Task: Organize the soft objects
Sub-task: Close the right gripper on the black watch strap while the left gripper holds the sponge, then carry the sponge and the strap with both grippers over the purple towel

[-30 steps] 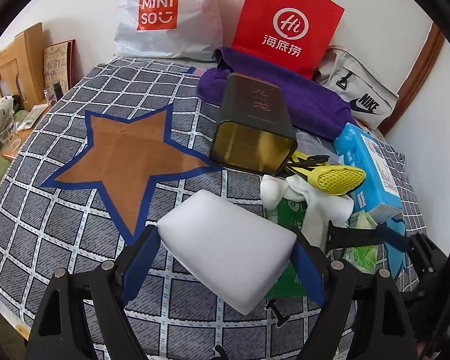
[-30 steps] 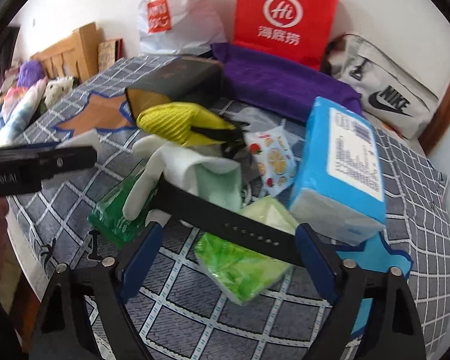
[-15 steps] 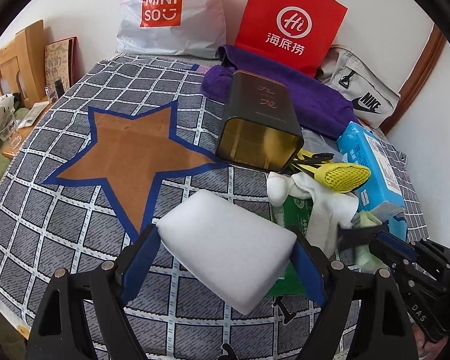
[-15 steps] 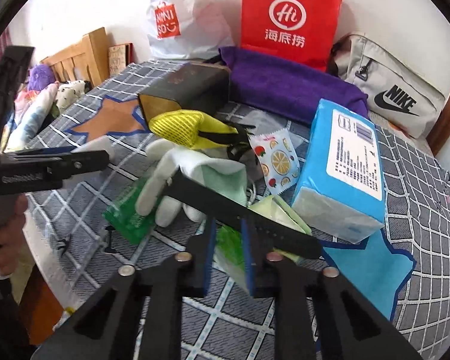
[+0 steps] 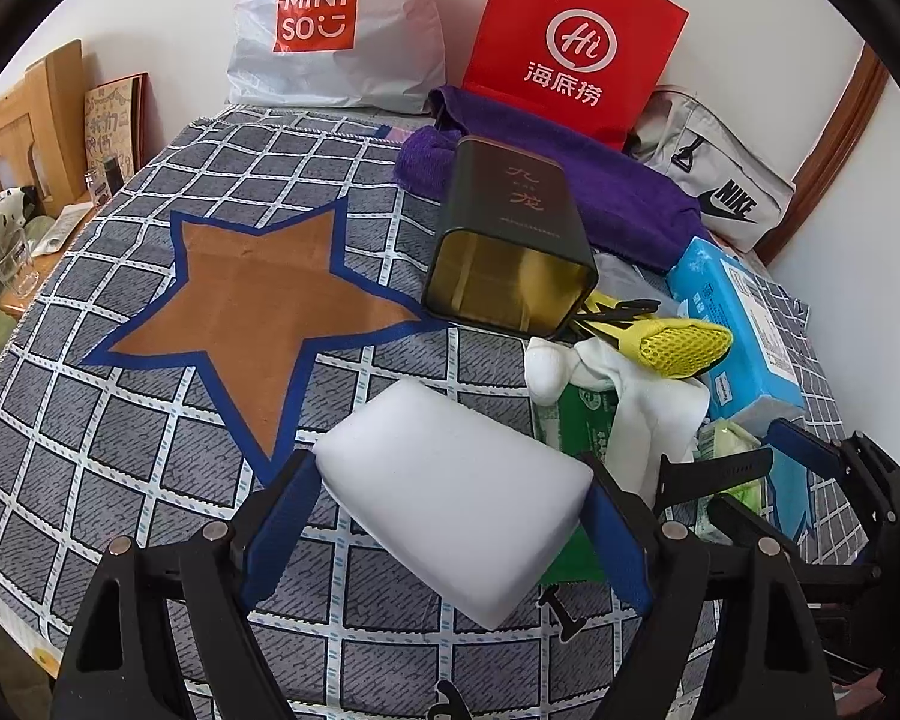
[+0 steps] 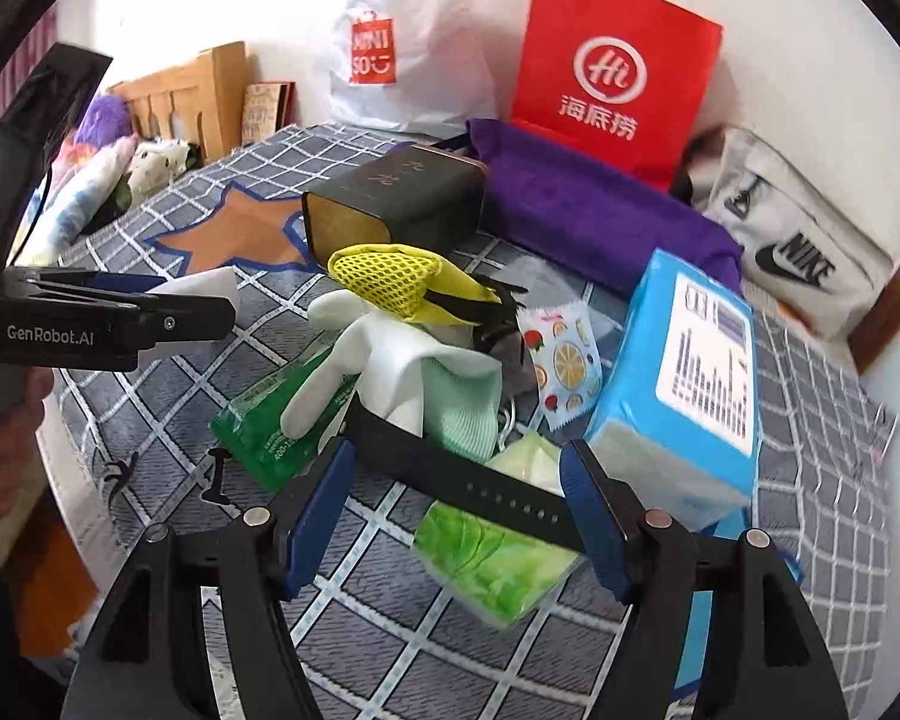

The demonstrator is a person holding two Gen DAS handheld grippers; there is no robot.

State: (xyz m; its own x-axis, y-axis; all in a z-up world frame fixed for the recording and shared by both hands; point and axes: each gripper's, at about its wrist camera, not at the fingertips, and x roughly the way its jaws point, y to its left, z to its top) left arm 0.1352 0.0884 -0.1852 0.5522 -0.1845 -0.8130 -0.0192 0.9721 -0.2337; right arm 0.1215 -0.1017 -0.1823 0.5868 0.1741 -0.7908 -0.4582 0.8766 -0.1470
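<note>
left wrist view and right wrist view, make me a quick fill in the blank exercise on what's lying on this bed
1. The left gripper holds a ____ foam block.
2. The open tin lies on its side in front of a folded ____ towel.
3. The star on the bed cover is brown with a ____ border.
4. The strap between the right gripper's fingers is ____.

Missing words: white; purple; blue; black

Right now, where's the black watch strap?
In the right wrist view the black watch strap lies low at centre between the right gripper pads, across the green tissue pack, left of the blue tissue box.
</note>
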